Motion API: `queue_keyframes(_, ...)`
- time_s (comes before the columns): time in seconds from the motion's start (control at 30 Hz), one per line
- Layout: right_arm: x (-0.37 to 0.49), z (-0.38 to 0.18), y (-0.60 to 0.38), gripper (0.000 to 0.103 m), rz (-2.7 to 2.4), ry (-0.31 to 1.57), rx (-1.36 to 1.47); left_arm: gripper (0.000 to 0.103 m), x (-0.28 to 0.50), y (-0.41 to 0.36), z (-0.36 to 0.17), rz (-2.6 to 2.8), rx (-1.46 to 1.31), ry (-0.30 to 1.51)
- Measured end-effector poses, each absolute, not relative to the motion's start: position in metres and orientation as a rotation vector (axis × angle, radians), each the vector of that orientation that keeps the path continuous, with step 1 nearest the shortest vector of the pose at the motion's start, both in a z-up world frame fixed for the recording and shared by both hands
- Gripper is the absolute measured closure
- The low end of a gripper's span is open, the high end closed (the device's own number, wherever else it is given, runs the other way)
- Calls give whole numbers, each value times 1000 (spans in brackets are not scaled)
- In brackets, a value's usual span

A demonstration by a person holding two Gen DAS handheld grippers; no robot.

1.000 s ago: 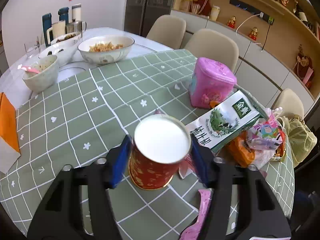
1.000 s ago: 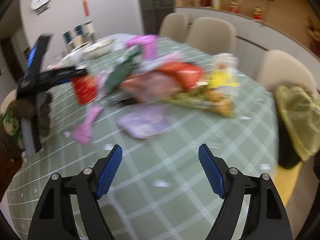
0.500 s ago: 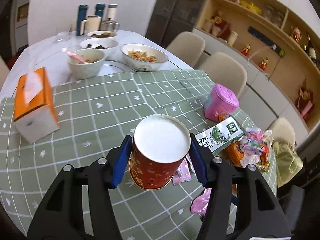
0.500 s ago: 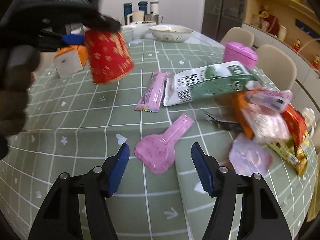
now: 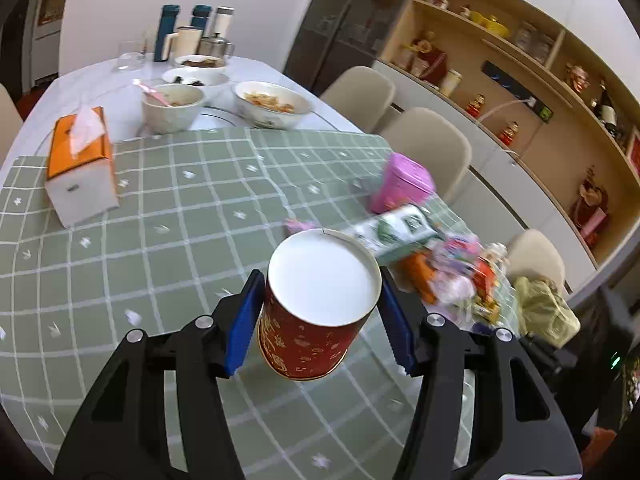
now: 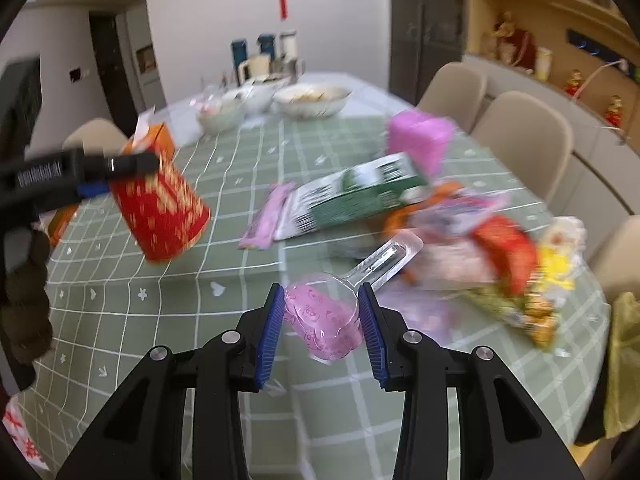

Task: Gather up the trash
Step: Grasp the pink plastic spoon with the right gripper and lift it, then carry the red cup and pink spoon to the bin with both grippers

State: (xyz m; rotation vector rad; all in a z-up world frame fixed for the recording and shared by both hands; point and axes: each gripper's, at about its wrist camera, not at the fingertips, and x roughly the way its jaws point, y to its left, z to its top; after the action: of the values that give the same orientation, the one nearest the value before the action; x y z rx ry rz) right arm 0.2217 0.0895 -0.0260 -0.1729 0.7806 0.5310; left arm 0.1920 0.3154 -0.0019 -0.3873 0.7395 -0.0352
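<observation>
My left gripper [image 5: 320, 284] is shut on a red paper cup [image 5: 304, 340] with a white inside, held tilted above the green checked tablecloth [image 5: 180, 216]. In the right wrist view the same cup [image 6: 164, 216] hangs at the left in that gripper [image 6: 84, 172], with a hand below it. My right gripper [image 6: 320, 300] is closing its jaws on a pink plastic spoon-shaped pack [image 6: 324, 320]. Both blue pads touch the pack's sides, and its clear handle points away, raised off the cloth.
A green-and-white carton [image 6: 360, 196], a pink wrapper [image 6: 268, 216] and a heap of snack wrappers [image 6: 500, 264] lie beyond the pack. A pink tin [image 5: 402, 184], an orange tissue box [image 5: 80, 168], food bowls [image 5: 272, 104] and flasks stand further back. Beige chairs [image 5: 428, 148] line the right edge.
The left gripper has lifted the cup off the cloth and drawn back from the trash heap. The right gripper swung onto the pink pack, narrowed its jaws around it and raised it.
</observation>
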Motion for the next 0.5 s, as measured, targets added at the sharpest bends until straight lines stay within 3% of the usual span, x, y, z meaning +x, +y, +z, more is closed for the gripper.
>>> queue_keyframes(0.5,172,39,-95,67,350,609,-152,50,207,118,59,-263,-247,670)
